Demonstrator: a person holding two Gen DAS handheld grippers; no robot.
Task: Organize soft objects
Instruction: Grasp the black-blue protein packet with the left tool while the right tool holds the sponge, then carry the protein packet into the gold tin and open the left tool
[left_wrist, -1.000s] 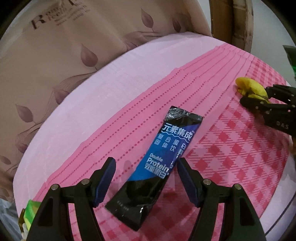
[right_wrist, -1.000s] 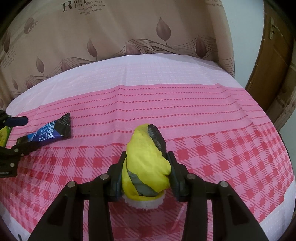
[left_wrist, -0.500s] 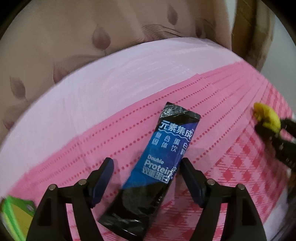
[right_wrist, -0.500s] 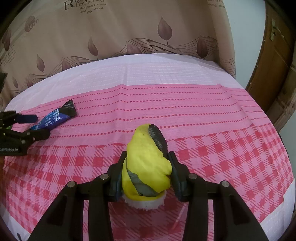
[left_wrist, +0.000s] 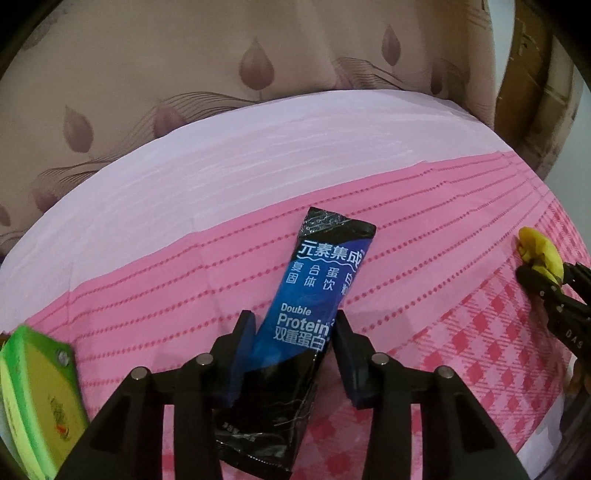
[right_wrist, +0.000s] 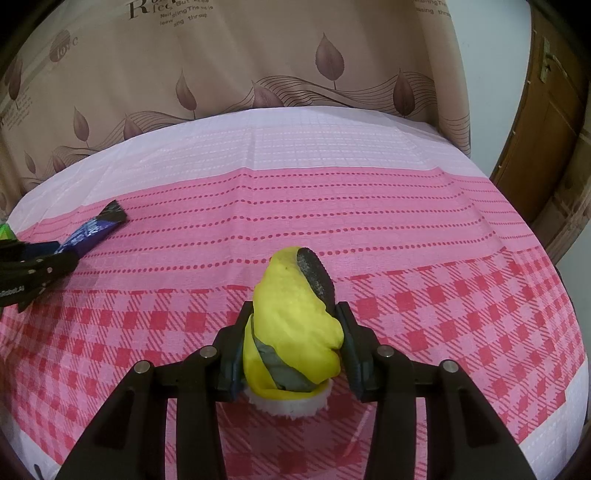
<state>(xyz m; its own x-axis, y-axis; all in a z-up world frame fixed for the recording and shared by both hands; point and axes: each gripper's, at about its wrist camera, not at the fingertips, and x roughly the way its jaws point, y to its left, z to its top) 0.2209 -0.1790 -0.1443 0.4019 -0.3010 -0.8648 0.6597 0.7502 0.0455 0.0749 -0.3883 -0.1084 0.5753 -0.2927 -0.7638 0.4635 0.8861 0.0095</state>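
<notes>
A blue and black protein sachet (left_wrist: 314, 314) lies lengthwise between the fingers of my left gripper (left_wrist: 293, 325), which is shut on it. It also shows far left in the right wrist view (right_wrist: 94, 229). My right gripper (right_wrist: 293, 317) is shut on a yellow and grey soft bundle (right_wrist: 295, 325) with a white fluffy base, just above the pink checked cloth (right_wrist: 443, 295). That bundle (left_wrist: 539, 251) and the right gripper (left_wrist: 550, 284) show at the right edge of the left wrist view.
A green and yellow box (left_wrist: 37, 398) lies at the left edge near the left gripper. A beige leaf-print curtain (right_wrist: 258, 66) hangs behind the round table. A wooden door (right_wrist: 546, 129) stands at the right.
The left gripper's fingers have closed in onto the sachet and the view has swung right and forward. The green box has come into view. The right gripper and bundle stayed still.
</notes>
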